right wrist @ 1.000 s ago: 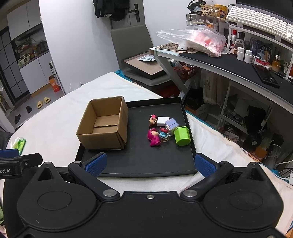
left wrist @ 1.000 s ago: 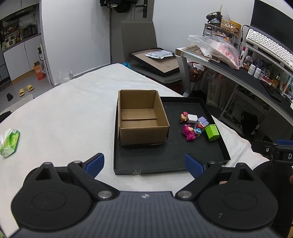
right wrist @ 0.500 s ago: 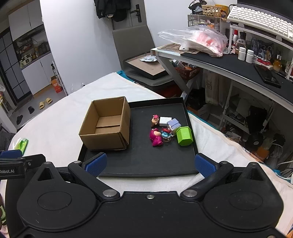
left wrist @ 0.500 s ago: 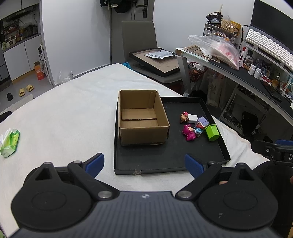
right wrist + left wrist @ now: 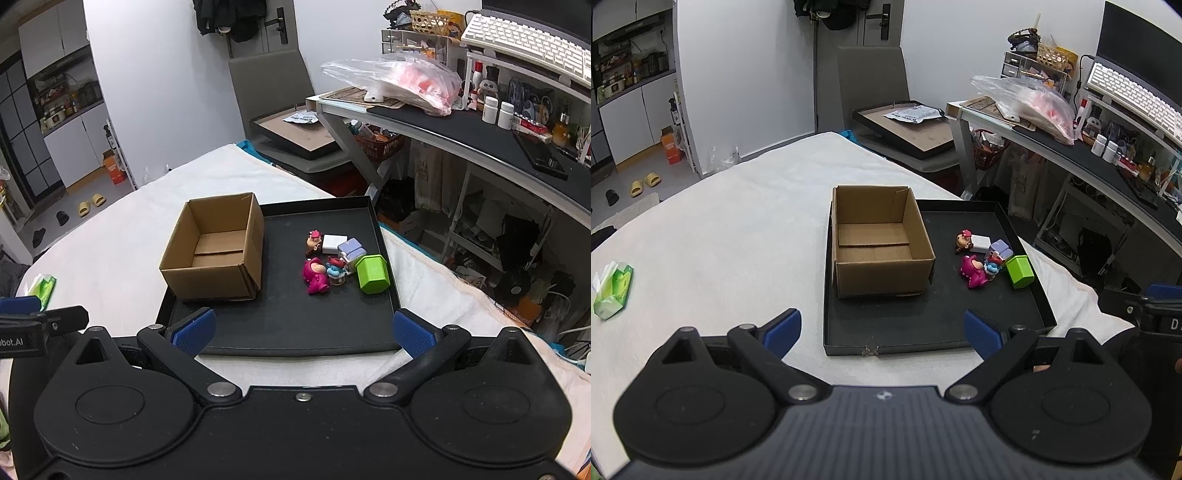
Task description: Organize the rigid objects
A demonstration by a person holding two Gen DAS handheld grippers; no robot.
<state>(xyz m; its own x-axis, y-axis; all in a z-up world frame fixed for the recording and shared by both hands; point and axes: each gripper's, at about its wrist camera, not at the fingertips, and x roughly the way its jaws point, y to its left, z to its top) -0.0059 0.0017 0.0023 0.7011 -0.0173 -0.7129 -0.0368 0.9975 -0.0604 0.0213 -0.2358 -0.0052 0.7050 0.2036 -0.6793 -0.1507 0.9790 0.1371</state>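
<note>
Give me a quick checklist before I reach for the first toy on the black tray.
1. Right tool open with nothing between its fingers: ok.
2. Left tool open and empty: ok.
3. Cardboard box upright, open top, inside empty: ok.
4. Box sits on the black tray, left of the toys: ok.
5. Toys spaced for a clean grasp: not ok; pink figure, green block and the others are clustered close together.
6. Whether the clustered toys actually touch: cannot tell.
</note>
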